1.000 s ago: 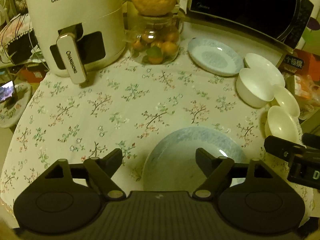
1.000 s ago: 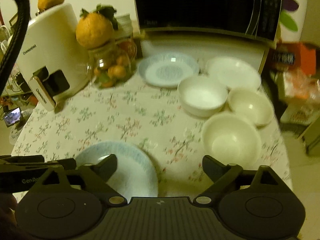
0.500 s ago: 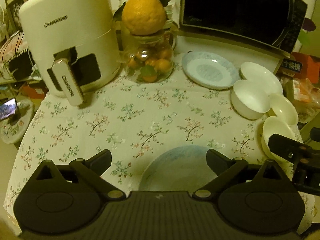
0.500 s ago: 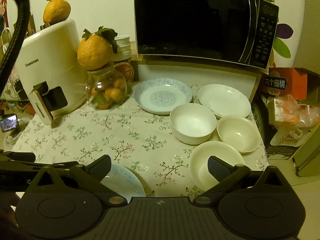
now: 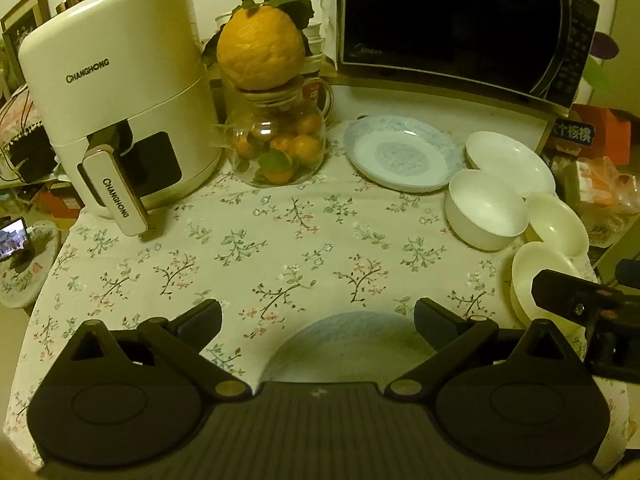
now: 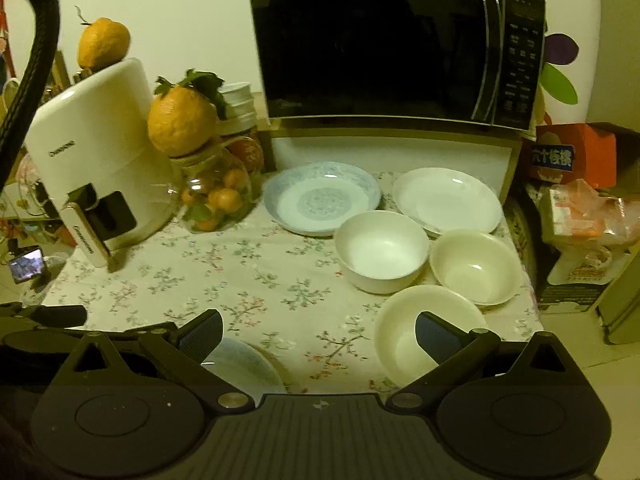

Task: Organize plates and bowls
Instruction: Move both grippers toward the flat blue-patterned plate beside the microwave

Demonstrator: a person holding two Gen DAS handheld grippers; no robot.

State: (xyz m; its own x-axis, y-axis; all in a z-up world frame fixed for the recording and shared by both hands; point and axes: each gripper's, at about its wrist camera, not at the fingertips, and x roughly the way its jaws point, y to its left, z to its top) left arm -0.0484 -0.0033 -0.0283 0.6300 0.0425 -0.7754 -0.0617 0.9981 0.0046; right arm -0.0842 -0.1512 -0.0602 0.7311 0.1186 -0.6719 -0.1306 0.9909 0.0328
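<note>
Plates and bowls sit spread over the flowered tablecloth, nothing stacked yet. Nearest: a blue-patterned plate flat at the front edge, just under the left gripper. That gripper's jaws have just been opening, now spread wide w/ nothing between them; plate lies below, not held. Right gripper also has just been opening, wide apart and empty, one finger over the nearest cream bowl.

Judgement: step in hand looks like picking the first piece to stack. Best approach imo: take the near plate by its rim, one pad under the lip and one on top, since it's flat on cloth and hard to get under. Tilt it slightly before lifting.

Mid table: a white bowl w/ a second cream bowl beside it, close to or touching each other, so nest them w/o knocking neighbours. Far side, under the microwave: a second blue plate and a white plate side by side. Sensible target: blue on blue there. Keep clear of the fruit jar and air fryer on the left, the orange on the jar looks easy to topple
</note>
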